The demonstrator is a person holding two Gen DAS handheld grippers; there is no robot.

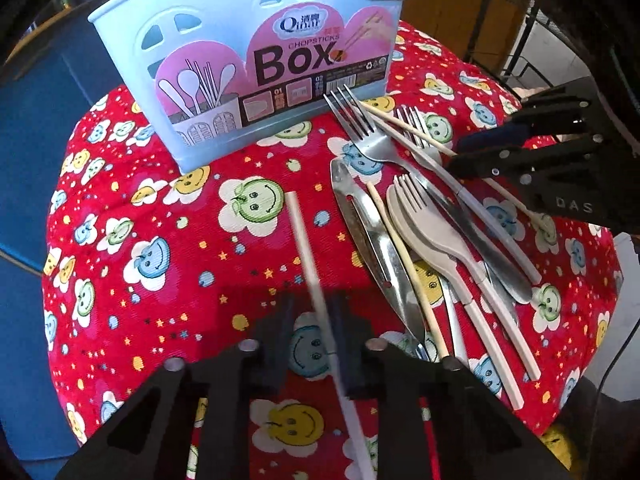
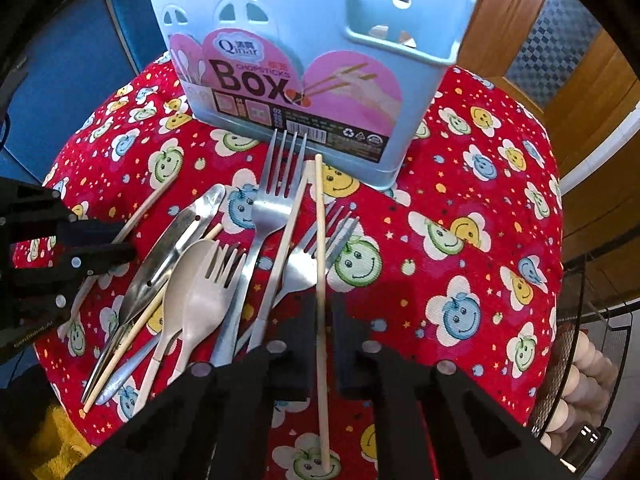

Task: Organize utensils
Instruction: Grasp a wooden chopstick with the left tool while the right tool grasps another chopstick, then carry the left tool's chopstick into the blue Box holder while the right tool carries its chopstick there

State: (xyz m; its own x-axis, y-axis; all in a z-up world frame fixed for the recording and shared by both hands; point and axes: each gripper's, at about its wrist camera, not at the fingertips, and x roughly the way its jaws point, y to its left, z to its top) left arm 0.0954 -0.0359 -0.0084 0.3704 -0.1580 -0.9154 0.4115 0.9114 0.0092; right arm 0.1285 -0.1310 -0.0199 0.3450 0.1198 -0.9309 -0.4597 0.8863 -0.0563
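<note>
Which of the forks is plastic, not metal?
The beige fork lying tines-up beside the beige spoon, left of the steel forks; it is matte and cream-coloured, they are shiny silver.

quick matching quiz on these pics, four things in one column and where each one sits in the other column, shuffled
1. light blue plastic chopsticks box
2. large steel fork
3. beige plastic spoon
4. thin wooden chopstick

a. between the right gripper's fingers
b. upright at the far side of the red patterned cloth
c. in the pile, touching a beige plastic fork
d. tines pointing toward the box

Pairs: 1-b, 2-d, 3-c, 4-a
</note>
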